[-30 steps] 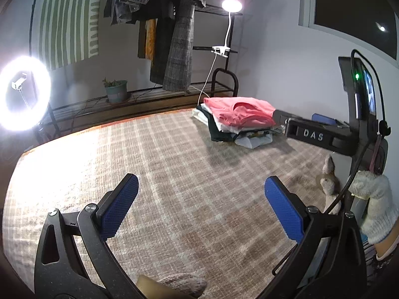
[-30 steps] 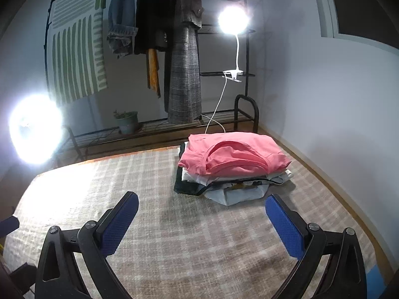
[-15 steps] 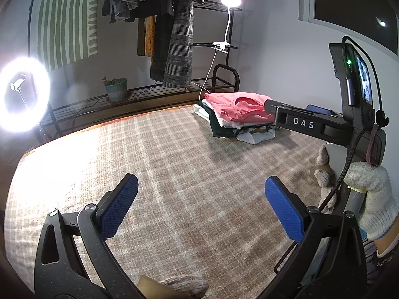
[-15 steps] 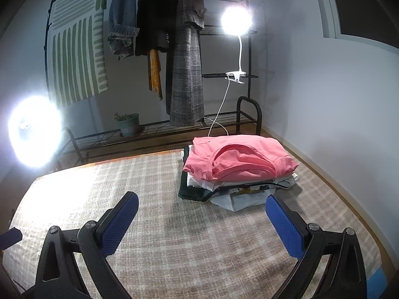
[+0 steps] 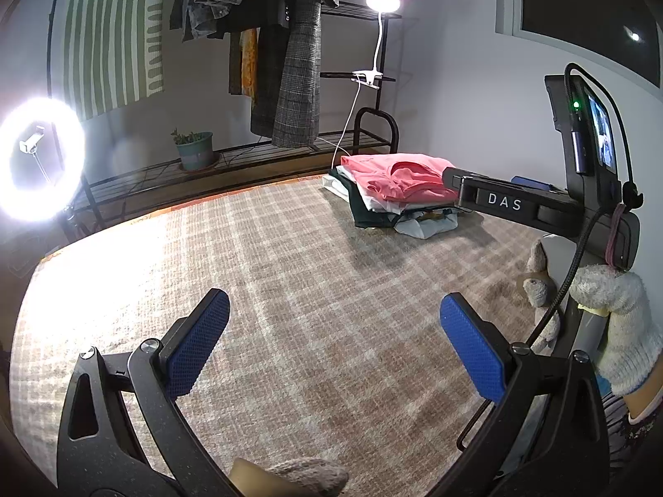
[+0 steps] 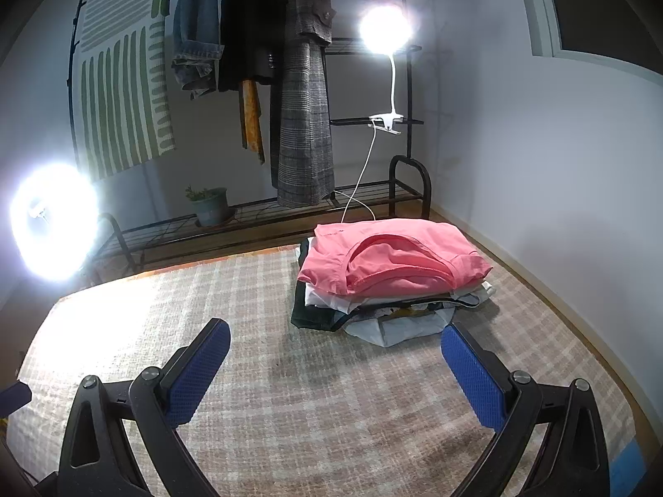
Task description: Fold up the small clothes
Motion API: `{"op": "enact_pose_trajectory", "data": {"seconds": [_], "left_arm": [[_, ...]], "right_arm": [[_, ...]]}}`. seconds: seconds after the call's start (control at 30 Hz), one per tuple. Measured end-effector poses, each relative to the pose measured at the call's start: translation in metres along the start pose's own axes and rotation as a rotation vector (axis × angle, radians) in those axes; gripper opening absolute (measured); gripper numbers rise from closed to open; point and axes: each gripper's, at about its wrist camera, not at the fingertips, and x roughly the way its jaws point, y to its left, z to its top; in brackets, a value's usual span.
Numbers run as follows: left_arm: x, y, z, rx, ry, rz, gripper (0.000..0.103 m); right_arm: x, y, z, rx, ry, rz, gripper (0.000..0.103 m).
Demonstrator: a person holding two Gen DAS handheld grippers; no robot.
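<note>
Both grippers are spread wide and nothing is held in either. The left gripper (image 5: 333,343) is poised over bare plaid bedcover (image 5: 290,273); the right gripper (image 6: 335,366) is aimed toward the stack of clothes (image 6: 389,277), which sits on the far right part of the cover, near the wall corner. The stack is topped by a pink garment (image 6: 393,259), folded, with white, dark green and pale pieces seen beneath it. No unfolded garment is laid out on the open cover in either view, so the step is judged to be between items: either a piece is to be pulled from the stack or the stack is finished; which cannot be told.

If another piece is to be taken, the right gripper would have to be brought closer and lower to the stack edge, and one layer pinched without the pile being dragged.

Writing: "DAS" is read in white letters on the right gripper's black body (image 5: 505,203) as seen from the left wrist. A small lit screen (image 5: 603,136) is mounted above it; its content is too small to read. No garment labels are legible.
</note>
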Motion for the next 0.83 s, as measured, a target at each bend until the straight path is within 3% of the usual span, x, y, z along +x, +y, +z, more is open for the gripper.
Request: {"op": "enact_pose_trajectory", "data": {"seconds": [0.83], "left_arm": [[-0.0051,0.0023,-0.001,0.033,-0.037,0.034,0.103]], "right_arm": [[0.0032,0.0007,-0.0014,0.008,0.014,0.018,0.103]]}}
